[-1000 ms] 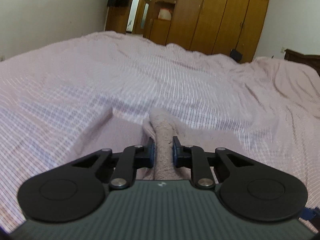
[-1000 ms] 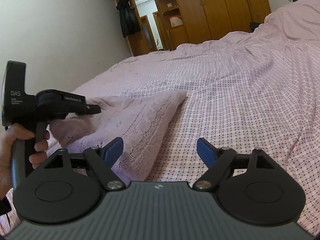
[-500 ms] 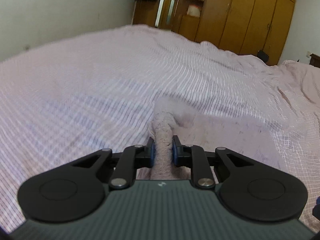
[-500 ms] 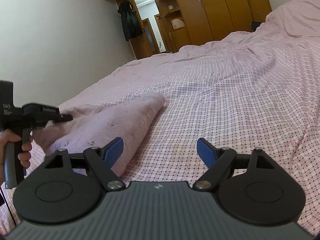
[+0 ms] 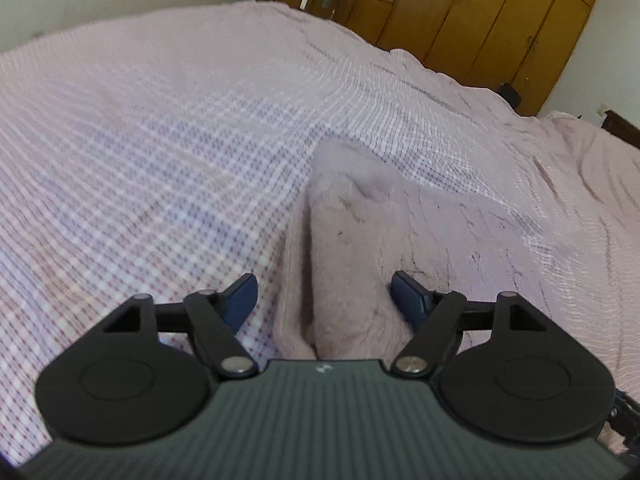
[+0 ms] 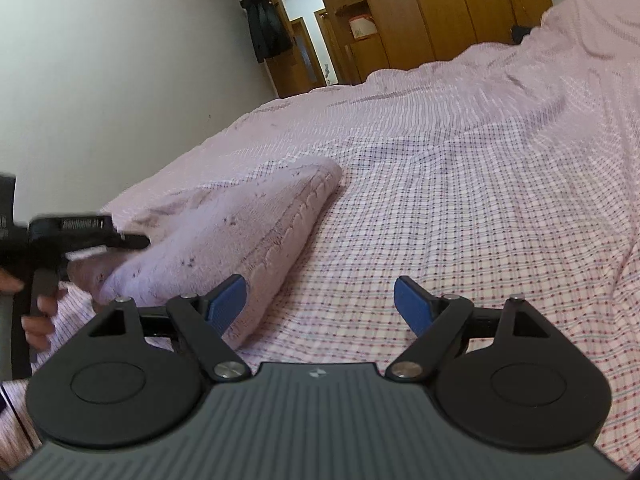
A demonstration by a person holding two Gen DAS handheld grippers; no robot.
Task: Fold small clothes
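Note:
A small fluffy pale-pink garment (image 5: 384, 236) lies folded on the pink checked bedspread (image 5: 140, 160). My left gripper (image 5: 324, 296) is open, its blue pads on either side of the garment's near folded edge, no longer clamping it. In the right wrist view the same garment (image 6: 240, 232) lies at the left, with the left gripper (image 6: 132, 242) at its near-left end. My right gripper (image 6: 320, 304) is open and empty above the bedspread (image 6: 460, 220), its left pad (image 6: 228, 300) just beside the garment's near corner.
Wooden wardrobes (image 5: 480, 12) and a doorway (image 6: 304, 40) stand beyond the far side of the bed. A dark coat (image 6: 266, 20) hangs by the door. A white wall (image 6: 100, 60) runs along the left. The bedspread is rumpled at the far right (image 5: 580, 168).
My left gripper has opened and let go of the garment fold it was clamping. The garment now lies flatter on the bed. The right gripper stayed open and moved a little closer.

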